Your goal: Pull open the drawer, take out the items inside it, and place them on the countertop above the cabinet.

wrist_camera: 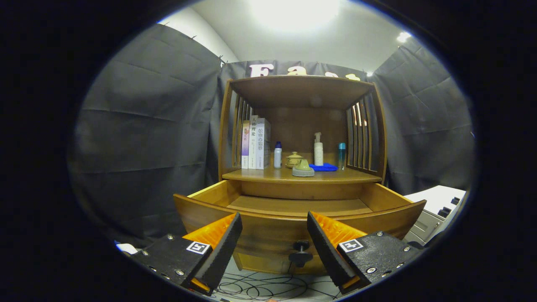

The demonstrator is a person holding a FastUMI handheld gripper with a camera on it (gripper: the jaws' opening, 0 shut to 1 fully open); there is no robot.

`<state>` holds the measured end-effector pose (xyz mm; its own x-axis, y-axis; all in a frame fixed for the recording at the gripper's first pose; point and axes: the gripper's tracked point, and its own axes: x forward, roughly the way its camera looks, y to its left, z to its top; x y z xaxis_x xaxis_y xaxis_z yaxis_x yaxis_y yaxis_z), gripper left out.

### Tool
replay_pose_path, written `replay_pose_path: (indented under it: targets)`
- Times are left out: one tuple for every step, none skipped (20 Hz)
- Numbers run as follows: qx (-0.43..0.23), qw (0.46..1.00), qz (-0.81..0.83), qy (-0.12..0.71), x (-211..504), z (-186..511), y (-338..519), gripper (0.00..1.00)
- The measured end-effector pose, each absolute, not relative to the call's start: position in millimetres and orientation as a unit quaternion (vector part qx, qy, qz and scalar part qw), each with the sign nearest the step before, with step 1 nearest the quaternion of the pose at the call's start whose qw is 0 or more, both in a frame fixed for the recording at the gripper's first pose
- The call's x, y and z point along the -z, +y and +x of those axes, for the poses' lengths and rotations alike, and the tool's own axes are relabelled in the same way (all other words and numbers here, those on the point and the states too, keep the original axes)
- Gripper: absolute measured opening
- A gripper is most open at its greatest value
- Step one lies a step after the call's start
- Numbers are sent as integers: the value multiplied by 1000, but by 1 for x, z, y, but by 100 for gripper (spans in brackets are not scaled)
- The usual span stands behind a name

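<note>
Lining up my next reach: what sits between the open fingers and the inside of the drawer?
In the gripper view, only the drawer's curved front panel and its dark knob lie between the open gripper and the drawer floor.

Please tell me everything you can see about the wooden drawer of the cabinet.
The drawer is pulled out from under the countertop. It looks like brown varnished wood, with a curved front board and a dark round knob. Its visible floor appears bare. The gripper is open, its fingers just before the drawer front, either side of the knob, touching nothing.
</note>
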<state>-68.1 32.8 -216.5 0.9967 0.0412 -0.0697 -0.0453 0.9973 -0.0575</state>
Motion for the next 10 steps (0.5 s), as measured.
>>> replay_pose_path:
  targets:
    - [-23,999,-31,37,223,-69,35,96]
    - [-21,998,-34,40,228,-70,34,96]
    - [-17,998,-40,44,235,-70,31,96]
    - [-13,998,-45,50,243,-69,28,96]
    - [-9,997,-48,58,252,-70,25,97]
    - [-4,997,-49,65,259,-70,20,97]
    - [2,996,-50,71,265,-69,15,97]
    - [9,996,-48,75,270,-68,10,97]
    - [15,996,-45,77,273,-66,7,97]
    - [18,996,-44,79,277,-64,4,97]
